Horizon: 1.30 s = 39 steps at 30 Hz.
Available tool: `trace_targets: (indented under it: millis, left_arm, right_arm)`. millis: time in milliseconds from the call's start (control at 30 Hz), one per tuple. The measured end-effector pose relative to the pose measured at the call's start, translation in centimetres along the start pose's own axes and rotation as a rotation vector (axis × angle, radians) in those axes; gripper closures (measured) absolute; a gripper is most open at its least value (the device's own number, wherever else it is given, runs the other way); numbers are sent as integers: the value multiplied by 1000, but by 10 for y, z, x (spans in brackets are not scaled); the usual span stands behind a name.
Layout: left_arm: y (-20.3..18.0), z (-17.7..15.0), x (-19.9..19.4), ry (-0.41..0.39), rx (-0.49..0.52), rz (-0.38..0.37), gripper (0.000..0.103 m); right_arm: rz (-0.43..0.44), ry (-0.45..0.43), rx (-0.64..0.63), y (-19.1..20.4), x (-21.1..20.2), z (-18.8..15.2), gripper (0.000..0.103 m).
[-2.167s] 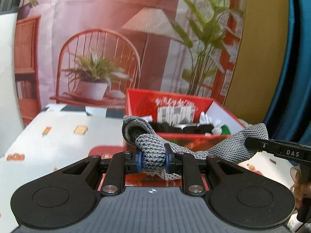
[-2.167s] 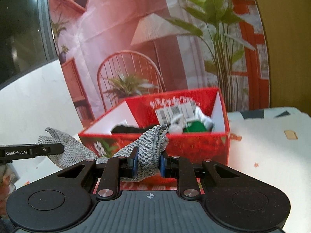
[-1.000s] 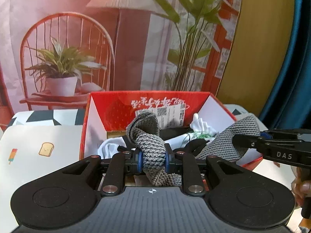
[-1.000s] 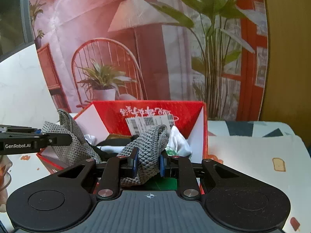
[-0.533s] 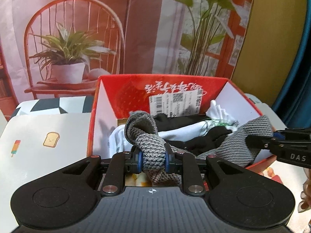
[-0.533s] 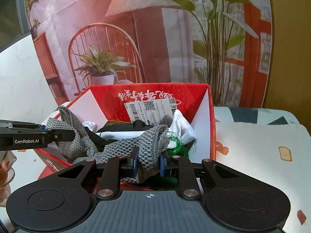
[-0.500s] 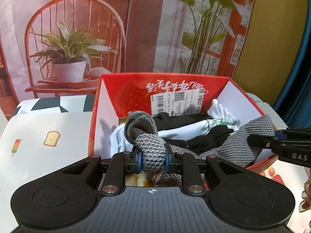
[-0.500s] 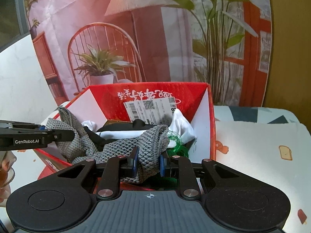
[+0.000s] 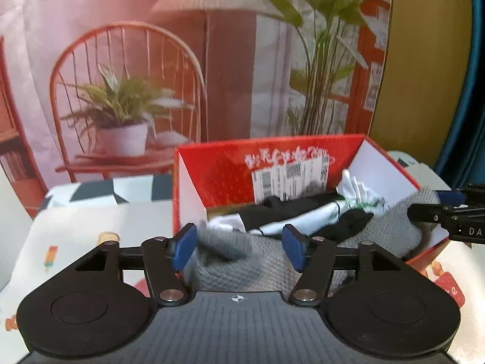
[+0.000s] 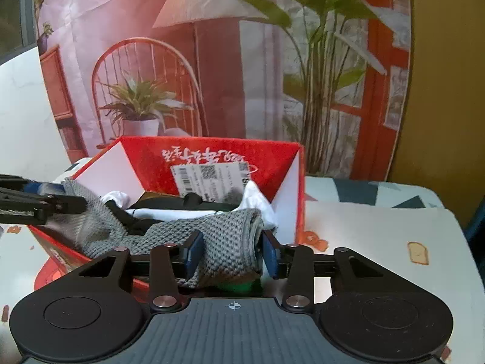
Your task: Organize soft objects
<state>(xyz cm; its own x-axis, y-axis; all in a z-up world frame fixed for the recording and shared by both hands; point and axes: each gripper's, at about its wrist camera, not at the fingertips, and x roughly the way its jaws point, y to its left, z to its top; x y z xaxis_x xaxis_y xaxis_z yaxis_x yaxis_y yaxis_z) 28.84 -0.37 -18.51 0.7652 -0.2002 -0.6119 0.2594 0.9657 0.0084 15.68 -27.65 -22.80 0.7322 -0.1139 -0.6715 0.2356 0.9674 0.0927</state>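
Left gripper [image 9: 239, 250]: your jaws are opening — blue pads stand wide, grey knit cloth [image 9: 242, 270] lies between them but the pads don't press it. Cloth end there looks blurred, slumped low.

Right gripper [image 10: 232, 254]: jaws opening too, narrower gap than the left. The cloth's other end [image 10: 230, 242] sits between the pads; the pad on the pic's left touches or nearly touches the knit, the other stands just beside it. No real pinch that you can see.

Knit cloth, place: draped over the near edge of the red box [image 10: 212, 157], partly inside on top of the other soft things, partly hanging over the front wall.

Knit cloth, long axis: runs across the box front, side to side, from your left gripper's end to your right gripper's end; sags in the middle. One end at each gripper.

Box contents: black fabric [image 10: 169, 204], white fabric [image 10: 254, 197], a bit of green [image 10: 239, 286] low under the cloth by the right gripper. Can't tell what each piece is.

Box: open top, red outside, white side walls, barcode label [image 9: 291, 177] on the far inner wall. Stands on the patterned table cover [image 10: 379, 242].

Backdrop [image 9: 182, 60]: printed scene w/ chair, potted plant, lamp.
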Motion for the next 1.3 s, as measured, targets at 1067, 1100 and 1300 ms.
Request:
trace_targets:
  millis: [1067,1100,1300]
  left_arm:
    - [-8,-11,-47,-58,-26,80,0]
    - [-9,-11,-55,-59,-24,84,0]
    - [-22,-11,-110,-114,-4,88,0]
  right_arm:
    - [-58,-17,62,14,-38,5,0]
    - [-59,-21,70,16,-44,6,0]
    - [-70,-81,107,27,-93,15,0]
